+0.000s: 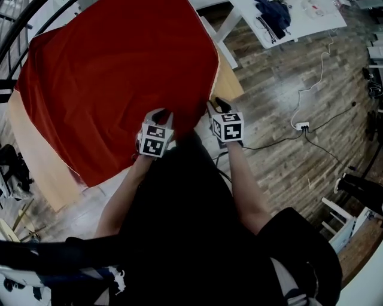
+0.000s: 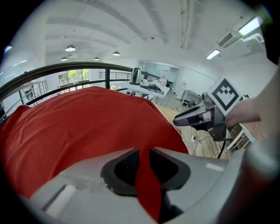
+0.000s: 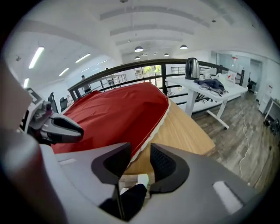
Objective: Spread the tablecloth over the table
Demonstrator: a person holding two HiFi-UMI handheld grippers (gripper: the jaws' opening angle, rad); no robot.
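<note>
Red tablecloth (image 1: 114,77) lies over most of the wooden table (image 1: 36,161), upper left of the head view. It is rumpled, with bare wood showing along the table's lower-left edge and at its right corner. Its near edge hangs toward the person at frame centre.

Left gripper (image 1: 160,113) is clamped on the cloth's near edge; the left gripper view shows a red fold pinched between the pads (image 2: 127,166).

Right gripper (image 1: 218,103) is just right of it at the table's right corner. Its jaws stand apart with nothing pressed between them; the cloth's white-trimmed edge (image 3: 148,135) shows beyond the gap.

White desk (image 1: 287,24) with a dark garment (image 1: 275,15) is at upper right, and a kettle (image 3: 192,68) stands on it. A cable with a power strip (image 1: 302,126) lies on the wood floor (image 1: 281,173) at right.
</note>
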